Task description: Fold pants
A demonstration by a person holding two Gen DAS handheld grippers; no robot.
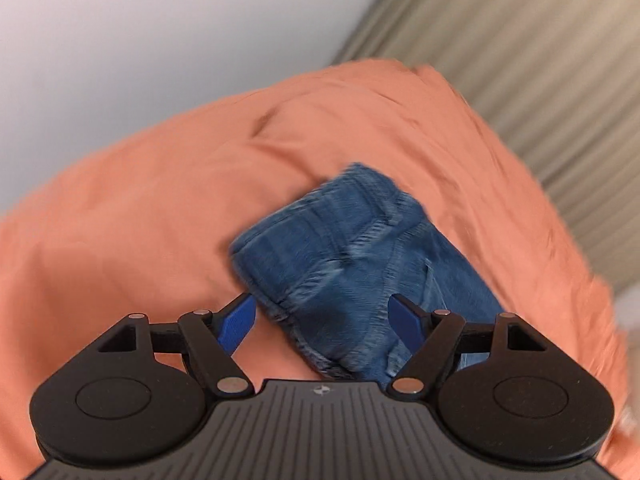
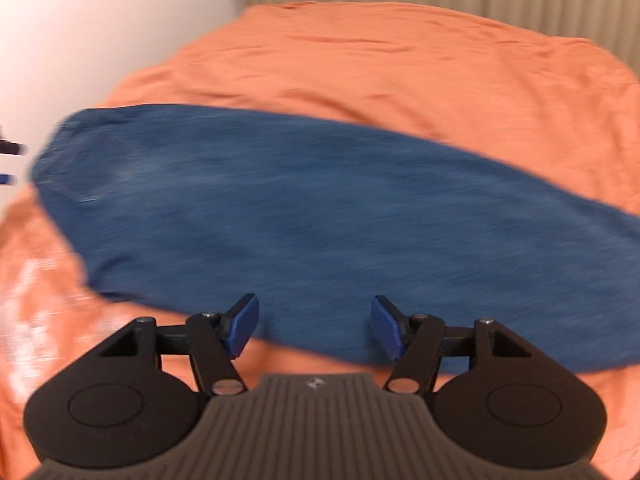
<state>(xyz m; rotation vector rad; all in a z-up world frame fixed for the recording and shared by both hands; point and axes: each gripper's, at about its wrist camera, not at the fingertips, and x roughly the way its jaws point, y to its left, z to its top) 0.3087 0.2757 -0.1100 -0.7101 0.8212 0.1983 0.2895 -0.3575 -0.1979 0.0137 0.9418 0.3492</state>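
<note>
Left tool (image 1: 322, 320) and right tool (image 2: 315, 326) spread apart, hovering over jeans (image 2: 320, 216), orange bedsheet (image 2: 400, 60) beneath

You get soft, even indoor light with faint shadows; motion blur smears the jeans (image 2: 320, 216) and bedspread (image 1: 120, 220), and fisheye bends both views' edges.

pants (image 2: 320, 216): motion-blurred, right end cut off | left tongs (image 2: 8, 162): sliver at frame edge
</note>
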